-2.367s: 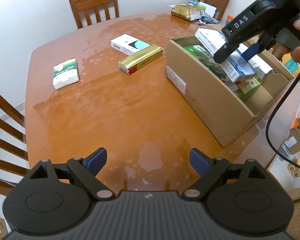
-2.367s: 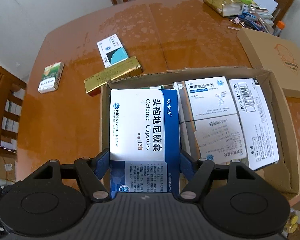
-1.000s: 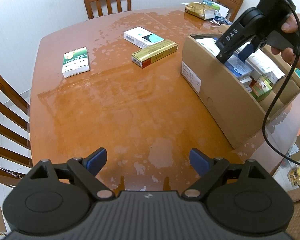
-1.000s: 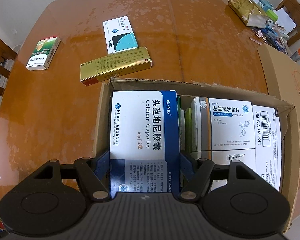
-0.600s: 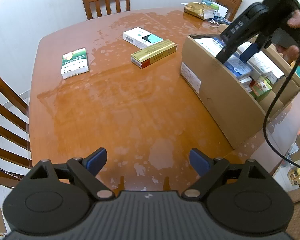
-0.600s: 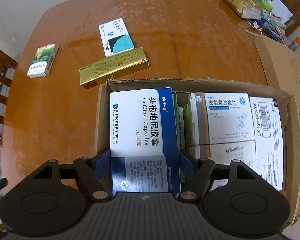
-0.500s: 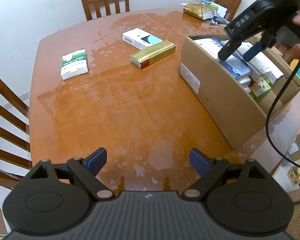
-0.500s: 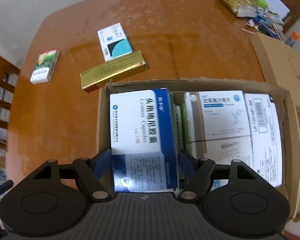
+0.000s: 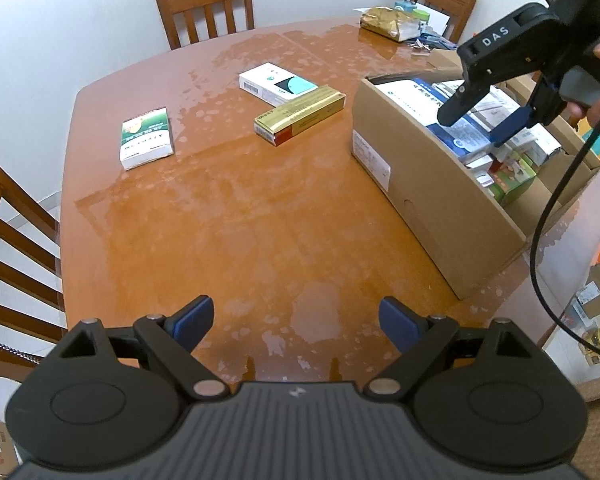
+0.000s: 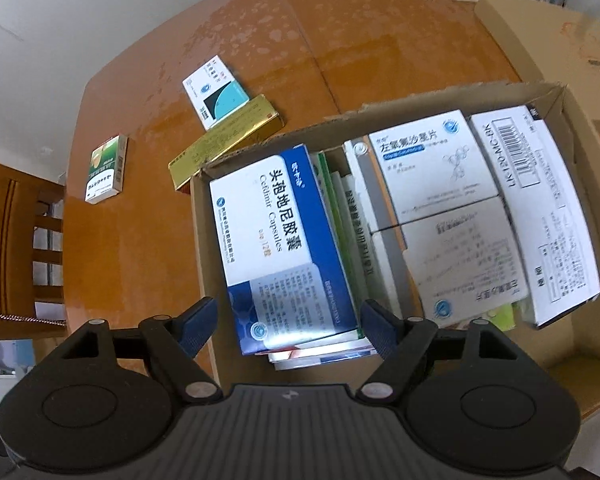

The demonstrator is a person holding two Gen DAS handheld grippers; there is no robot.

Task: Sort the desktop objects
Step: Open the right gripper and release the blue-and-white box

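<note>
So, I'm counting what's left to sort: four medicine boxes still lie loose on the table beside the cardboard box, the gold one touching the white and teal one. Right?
Not quite: three lie loose on the table, not four. The left wrist view shows the green and white box, the white and teal box and the gold box touching it, beside the cardboard box.

Right gripper (image 9: 488, 118) housing: "DAS", white letters.
Blue-and-white box (image 10: 284, 248) in cardboard box (image 10: 204, 248): "Cefdinir Capsules", Chinese title "头孢地尼胶囊".
White barcode box (image 10: 540, 208), label: "LK-120-MC-BK", partly blurred.
Other packets: print too small to read.
</note>
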